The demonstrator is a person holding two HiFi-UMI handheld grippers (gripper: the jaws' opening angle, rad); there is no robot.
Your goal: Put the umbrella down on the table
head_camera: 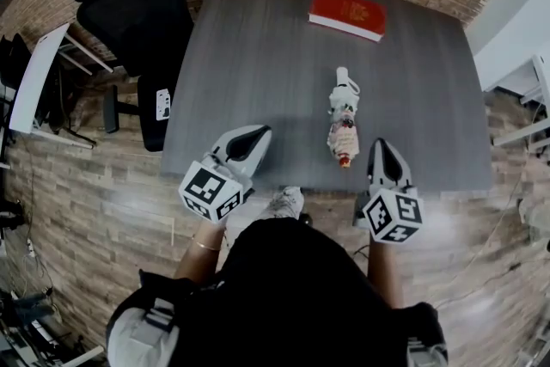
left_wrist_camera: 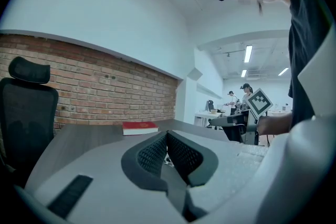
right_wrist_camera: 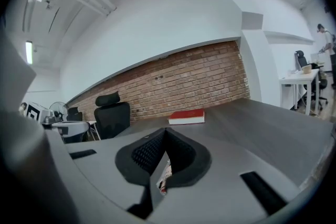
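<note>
**A:** Tongs first. The left gripper [left_wrist_camera: 167, 136] has its jaws pressed together with nothing between them. The right gripper [right_wrist_camera: 164, 136] is the same, closed and empty (the printed scrap we see through the gap under its jaws is the umbrella lying farther off, not something gripped).

**B:** We agree. From the head view, both tongs hover at the near edge of the table [head_camera: 249, 39]. The right one is near the umbrella's [head_camera: 344, 123] closest end but clear of it.

**A:** Umbrella: folded and lying flat on the table. It runs lengthwise away from us, between the two tongs and nearer the right one. Its reddish end points toward us and its white end toward the red book [head_camera: 347, 14].

**B:** The book sits at the far edge, well apart from the umbrella. There's a black office chair [head_camera: 137, 9] off the far left corner. Neither matters here.

**A:** So which step is this? We judge the putting-down finished: the umbrella rests on the table and neither gripper holds it.

**B:** Yes, we tag it as after release. The next move asks little. The tongs only need to come away without brushing the umbrella. The right gripper is the closer one, so it needs the care. A folded umbrella would probably roll if nudged from the side.

**A:** Done, next clip.
</note>
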